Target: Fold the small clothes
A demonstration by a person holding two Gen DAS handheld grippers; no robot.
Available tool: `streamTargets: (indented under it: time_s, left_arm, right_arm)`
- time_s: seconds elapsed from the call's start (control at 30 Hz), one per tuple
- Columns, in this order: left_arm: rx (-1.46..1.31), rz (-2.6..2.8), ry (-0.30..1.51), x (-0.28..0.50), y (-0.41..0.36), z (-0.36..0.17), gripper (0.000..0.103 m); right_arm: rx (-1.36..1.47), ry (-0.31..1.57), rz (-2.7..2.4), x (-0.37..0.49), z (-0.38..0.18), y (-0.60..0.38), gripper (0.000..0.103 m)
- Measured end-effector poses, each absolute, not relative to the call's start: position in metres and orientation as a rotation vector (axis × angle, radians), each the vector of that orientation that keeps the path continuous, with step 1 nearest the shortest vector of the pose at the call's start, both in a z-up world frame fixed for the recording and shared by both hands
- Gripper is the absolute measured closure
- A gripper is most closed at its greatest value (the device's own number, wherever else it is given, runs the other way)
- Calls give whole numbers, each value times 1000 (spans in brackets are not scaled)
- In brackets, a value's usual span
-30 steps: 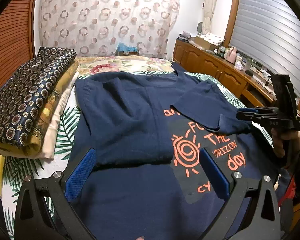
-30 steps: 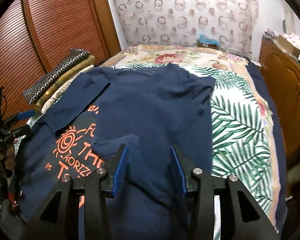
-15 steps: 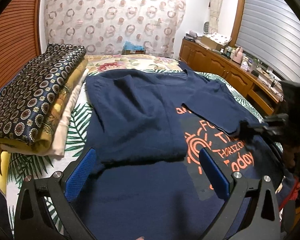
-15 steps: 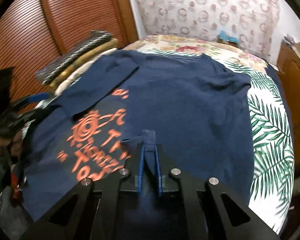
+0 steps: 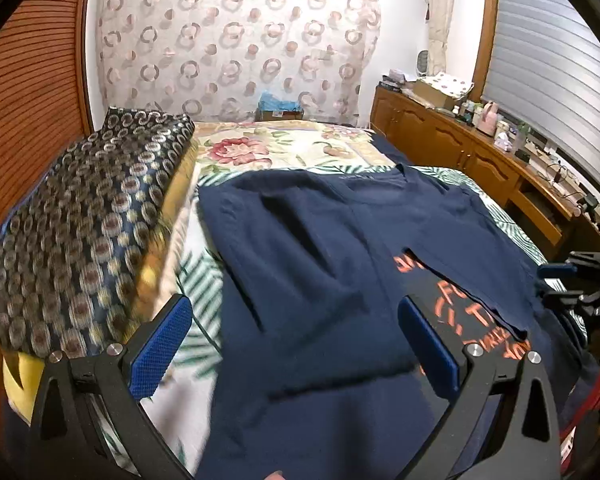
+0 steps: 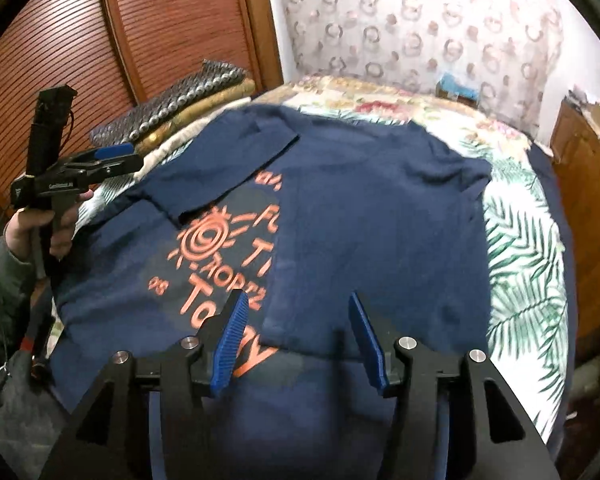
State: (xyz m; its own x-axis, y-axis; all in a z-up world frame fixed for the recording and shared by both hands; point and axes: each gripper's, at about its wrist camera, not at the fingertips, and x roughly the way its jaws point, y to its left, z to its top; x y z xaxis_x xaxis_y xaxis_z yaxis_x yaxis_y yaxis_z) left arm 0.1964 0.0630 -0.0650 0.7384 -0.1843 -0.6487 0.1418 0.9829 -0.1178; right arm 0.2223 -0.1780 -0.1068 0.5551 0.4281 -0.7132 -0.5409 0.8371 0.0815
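Navy T-shirt (image 6: 380,216) with orange lettering lies partly folded across the centre of a leaf-print bedspread (image 6: 528,248). Right gripper (image 6: 296,340), lower centre, is opening its jaws, nothing pinched between them. Left gripper (image 5: 296,348) stands wide apart, empty, above the shirt.
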Motion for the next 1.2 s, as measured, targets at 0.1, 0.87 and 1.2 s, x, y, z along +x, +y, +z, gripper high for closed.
streamTargets:
  time_s: [0.1, 0.87, 1.2]
  left_arm:
    - [-56, -182, 735, 217, 70, -61, 0]
    - [209, -17, 1059, 360, 64, -101, 54]
    - [130, -26, 1082, 378, 70, -100, 53]
  right_arm:
    - [-152, 768, 534, 236, -104, -186, 48]
    - [-110, 766, 390, 365, -126, -209, 48]
    - [-94, 763, 393, 372, -127, -218, 48]
